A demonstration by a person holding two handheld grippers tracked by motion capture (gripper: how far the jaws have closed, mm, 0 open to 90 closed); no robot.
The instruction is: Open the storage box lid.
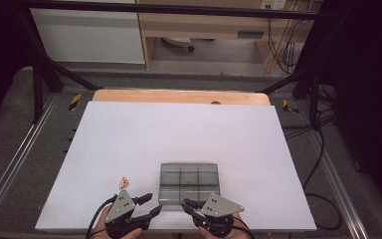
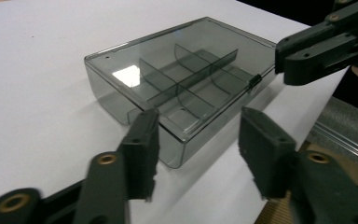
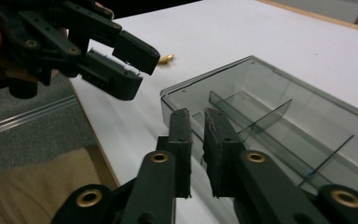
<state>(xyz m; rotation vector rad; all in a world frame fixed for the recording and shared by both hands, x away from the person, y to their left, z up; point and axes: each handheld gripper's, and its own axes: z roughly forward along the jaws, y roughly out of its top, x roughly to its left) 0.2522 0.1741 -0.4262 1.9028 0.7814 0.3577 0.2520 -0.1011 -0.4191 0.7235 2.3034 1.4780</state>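
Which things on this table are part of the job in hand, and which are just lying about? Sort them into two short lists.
In the job:
- smoky clear compartment box, lid closed
- left gripper, beside the box's near left corner
- right gripper, at the box's near edge

Lying about:
- small gold-coloured bit on the white table, left of the box

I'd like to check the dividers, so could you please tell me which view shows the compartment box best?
The left gripper view: the whole compartment box with lid and dividers. The high view shows it small; the right gripper view crops it.
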